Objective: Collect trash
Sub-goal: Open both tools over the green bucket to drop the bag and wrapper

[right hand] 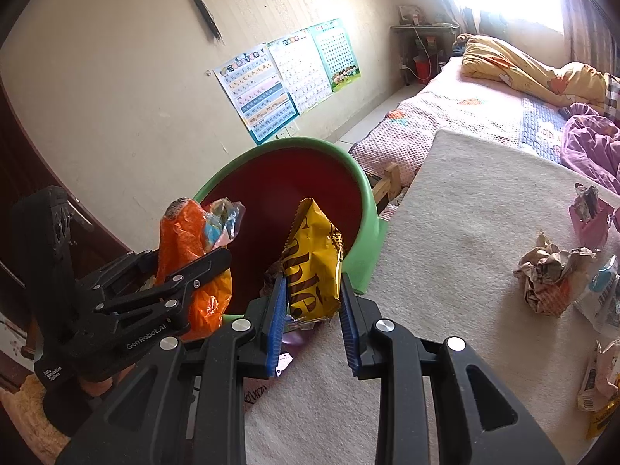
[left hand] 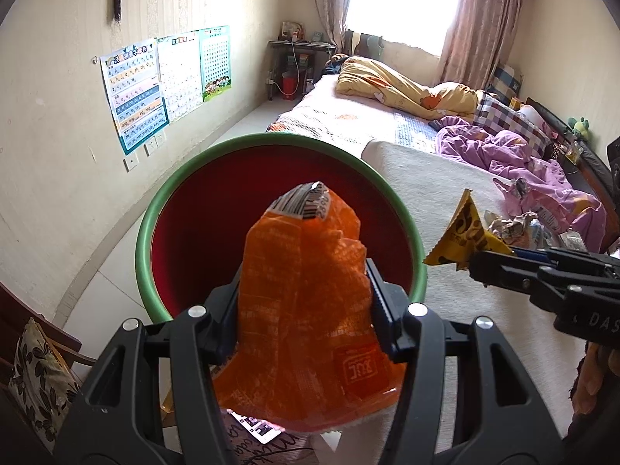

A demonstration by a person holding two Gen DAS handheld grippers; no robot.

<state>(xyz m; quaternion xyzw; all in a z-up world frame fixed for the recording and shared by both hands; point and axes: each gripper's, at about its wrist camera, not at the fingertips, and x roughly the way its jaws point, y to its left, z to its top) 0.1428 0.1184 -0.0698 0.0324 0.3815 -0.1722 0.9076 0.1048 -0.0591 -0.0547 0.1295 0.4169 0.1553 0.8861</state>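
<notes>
A green bin with a red inside [left hand: 279, 209] stands by the bed's near edge; it also shows in the right wrist view [right hand: 360, 209]. My left gripper [left hand: 304, 302] is shut on an orange snack wrapper [left hand: 306, 310], held in front of the bin's mouth; gripper [right hand: 193, 267] and wrapper [right hand: 186, 244] also show in the right wrist view. My right gripper [right hand: 314, 306] is shut on a yellow snack wrapper [right hand: 314, 263], just before the bin's rim; in the left wrist view the wrapper [left hand: 461, 236] and gripper [left hand: 480, 267] are at right.
A cream blanket [right hand: 445, 271] covers the bed's near end. On it lie crumpled paper [right hand: 550, 283] and other wrappers [right hand: 596, 383] at right. Purple [left hand: 503, 147] and yellow [left hand: 403, 85] bedding lie farther back. Posters [left hand: 155, 81] hang on the left wall.
</notes>
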